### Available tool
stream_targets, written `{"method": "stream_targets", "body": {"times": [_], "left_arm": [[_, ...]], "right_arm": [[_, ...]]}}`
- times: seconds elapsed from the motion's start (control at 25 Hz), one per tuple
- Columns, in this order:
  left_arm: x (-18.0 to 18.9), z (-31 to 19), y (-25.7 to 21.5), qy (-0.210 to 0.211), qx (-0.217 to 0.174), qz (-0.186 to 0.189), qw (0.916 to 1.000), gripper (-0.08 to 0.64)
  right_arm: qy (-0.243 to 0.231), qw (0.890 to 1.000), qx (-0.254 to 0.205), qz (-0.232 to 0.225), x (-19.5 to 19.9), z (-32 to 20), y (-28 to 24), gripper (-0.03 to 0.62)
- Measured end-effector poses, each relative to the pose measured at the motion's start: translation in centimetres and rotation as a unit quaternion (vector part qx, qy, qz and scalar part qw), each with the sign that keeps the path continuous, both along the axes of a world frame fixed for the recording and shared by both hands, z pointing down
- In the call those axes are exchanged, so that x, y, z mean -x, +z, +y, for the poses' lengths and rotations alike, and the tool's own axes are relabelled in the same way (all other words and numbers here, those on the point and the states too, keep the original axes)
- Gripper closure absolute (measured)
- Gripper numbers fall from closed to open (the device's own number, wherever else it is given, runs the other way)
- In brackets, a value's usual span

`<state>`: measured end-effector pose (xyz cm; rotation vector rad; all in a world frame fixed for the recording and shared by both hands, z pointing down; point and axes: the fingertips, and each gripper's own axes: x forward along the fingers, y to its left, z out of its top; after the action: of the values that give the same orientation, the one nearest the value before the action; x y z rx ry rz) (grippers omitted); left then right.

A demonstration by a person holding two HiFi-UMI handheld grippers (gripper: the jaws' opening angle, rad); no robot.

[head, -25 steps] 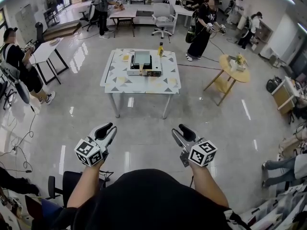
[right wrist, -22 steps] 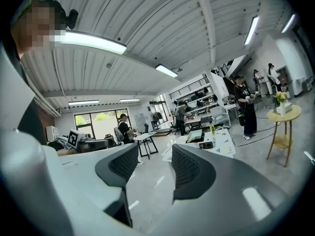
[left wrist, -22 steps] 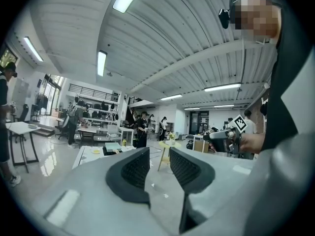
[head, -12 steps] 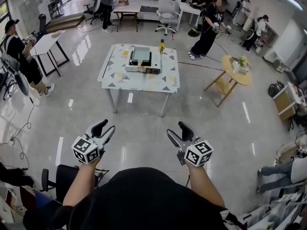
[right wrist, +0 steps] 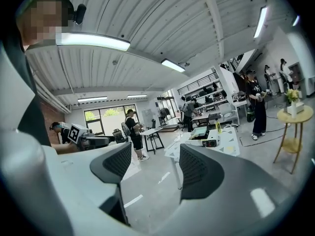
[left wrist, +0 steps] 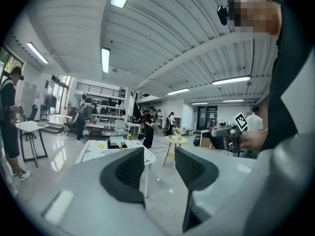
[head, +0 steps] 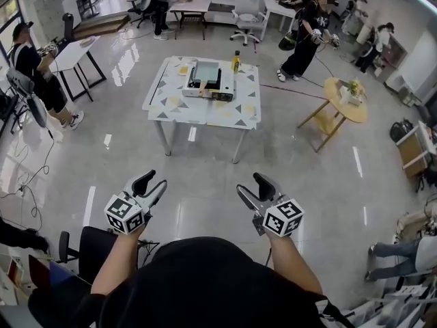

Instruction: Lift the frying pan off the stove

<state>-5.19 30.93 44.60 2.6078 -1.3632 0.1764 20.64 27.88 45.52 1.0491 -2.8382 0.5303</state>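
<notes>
Far ahead, a table with a patterned cloth (head: 171, 108) carries a portable stove (head: 217, 94), and on the stove sits a grey frying pan (head: 208, 72). A yellow bottle (head: 235, 61) stands to the right of the stove. The left gripper view shows the stove (left wrist: 117, 144) small and distant, as does the right gripper view, where the stove (right wrist: 210, 142) lies beyond the jaws. My left gripper (head: 150, 183) and right gripper (head: 251, 186) hang over bare floor, well short of the table, both open and empty. The right jaws have just been opening, with nothing between them.
A round wooden side table (head: 334, 91) stands right of the table. Several people stand around the room, one (head: 31, 74) at a desk on the left, another (head: 311, 36) behind the table. A black office chair (head: 85, 251) sits close at my lower left.
The right gripper's jaws have spread wider, and the left ones look wider too. The table has shifted slightly in the head view; people in the background have moved.
</notes>
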Motion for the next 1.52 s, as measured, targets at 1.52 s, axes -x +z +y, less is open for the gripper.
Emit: {"method": "stream_targets", "body": {"times": [1.52], "left_arm": [[6.9, -15.2, 2.3, 0.048, 0.023, 0.022, 0.9984, 0.357]], "right_arm": [[0.040, 0.999, 0.011, 0.011, 7.1, -12.0, -0.5, 0.258]]}}
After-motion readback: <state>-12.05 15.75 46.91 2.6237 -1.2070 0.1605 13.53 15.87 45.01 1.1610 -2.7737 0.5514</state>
